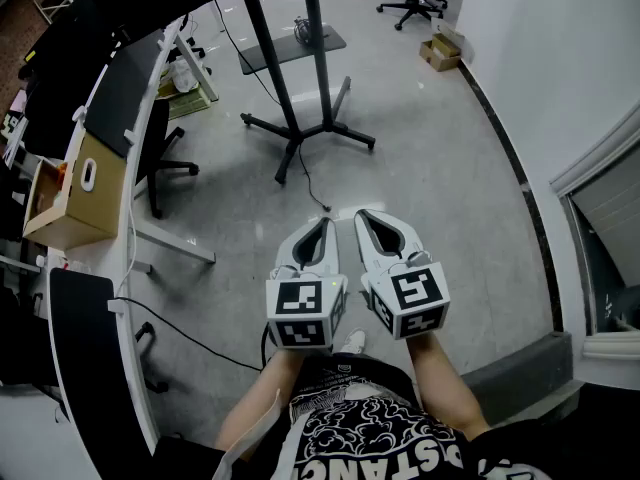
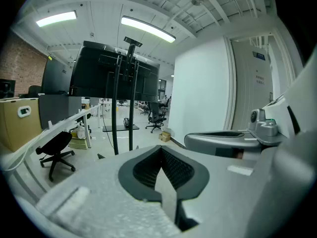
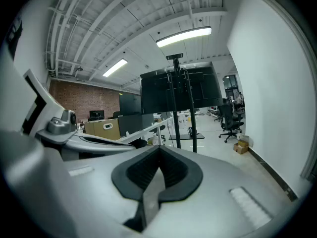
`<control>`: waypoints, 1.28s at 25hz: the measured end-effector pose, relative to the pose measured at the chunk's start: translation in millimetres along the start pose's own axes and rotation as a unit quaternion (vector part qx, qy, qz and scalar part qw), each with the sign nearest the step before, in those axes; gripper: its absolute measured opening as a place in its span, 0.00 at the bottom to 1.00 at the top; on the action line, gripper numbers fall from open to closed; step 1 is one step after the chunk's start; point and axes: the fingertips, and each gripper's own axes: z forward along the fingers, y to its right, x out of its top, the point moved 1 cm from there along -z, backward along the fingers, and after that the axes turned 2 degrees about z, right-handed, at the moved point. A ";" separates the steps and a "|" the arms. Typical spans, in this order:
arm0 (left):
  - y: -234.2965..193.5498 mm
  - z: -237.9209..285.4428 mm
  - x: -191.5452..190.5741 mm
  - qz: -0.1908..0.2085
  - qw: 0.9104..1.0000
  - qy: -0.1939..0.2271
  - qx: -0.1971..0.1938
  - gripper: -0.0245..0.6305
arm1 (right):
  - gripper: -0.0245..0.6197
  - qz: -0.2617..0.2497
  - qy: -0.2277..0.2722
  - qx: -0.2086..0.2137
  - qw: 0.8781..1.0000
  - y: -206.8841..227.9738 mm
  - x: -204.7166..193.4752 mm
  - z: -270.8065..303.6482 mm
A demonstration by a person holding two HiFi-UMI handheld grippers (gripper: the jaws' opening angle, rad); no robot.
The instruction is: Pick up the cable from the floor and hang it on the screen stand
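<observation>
Evidently nothing was done: the cable (image 1: 312,186) lay on the floor (image 1: 430,168) near the stand (image 1: 322,78), left tool (image 1: 325,224) and right tool (image 1: 362,216) clenched empty

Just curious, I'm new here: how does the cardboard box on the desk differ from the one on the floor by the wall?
The desk box looks larger than the floor box. The desk box has a white-rimmed handle hole in its side; the floor box shows none. The desk box stands on the desk; the floor box lies beside the wall. Both are brown cardboard.
</observation>
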 end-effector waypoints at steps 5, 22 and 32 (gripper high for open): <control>-1.5 5.1 -8.3 0.002 1.000 -0.005 -0.001 0.04 | 0.05 -0.001 0.002 0.002 1.000 1.4 3.4 4.2; -63.0 76.4 -23.8 -0.047 0.998 -0.031 -0.005 0.04 | 0.05 0.006 -0.046 0.009 0.999 15.8 -22.8 96.6; -136.2 166.6 -42.0 -0.055 0.994 -0.085 -0.030 0.04 | 0.05 0.001 -0.109 0.013 0.994 34.0 -49.6 204.4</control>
